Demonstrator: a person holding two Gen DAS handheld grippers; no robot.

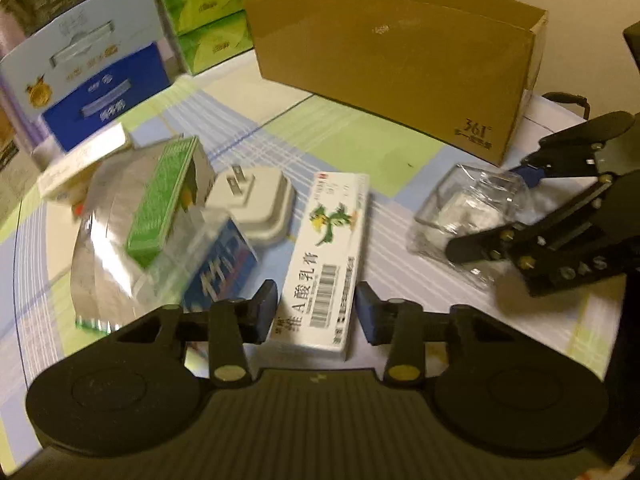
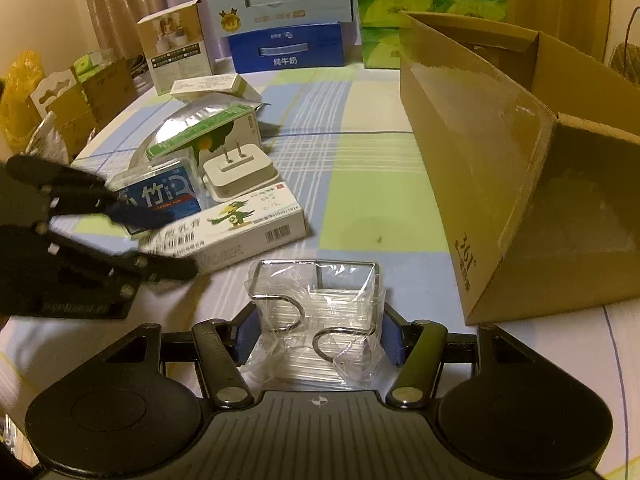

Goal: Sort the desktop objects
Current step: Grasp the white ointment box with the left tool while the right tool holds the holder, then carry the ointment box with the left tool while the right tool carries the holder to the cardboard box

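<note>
A white medicine box (image 1: 324, 252) with a green bird print lies on the checked tablecloth (image 1: 360, 136). My left gripper (image 1: 316, 312) is open and straddles its near end, with a small gap at each pad. In the right wrist view this gripper (image 2: 160, 242) blurs over the same box (image 2: 248, 224). A clear plastic packet of metal hooks (image 2: 320, 320) rests on the cloth. My right gripper (image 2: 320, 334) is open around it, with its blue pads (image 2: 248, 332) at the wrap's sides. The left wrist view shows the packet (image 1: 468, 208) inside the right gripper (image 1: 492, 208).
A white plug adapter (image 1: 256, 204), a green box (image 1: 164, 196), a blue clear case (image 1: 224, 264) and a silver foil bag (image 1: 108, 216) crowd the left. An open cardboard box (image 2: 500, 160) stands right. Milk cartons (image 2: 284, 20) and green tissue packs (image 2: 432, 4) line the back.
</note>
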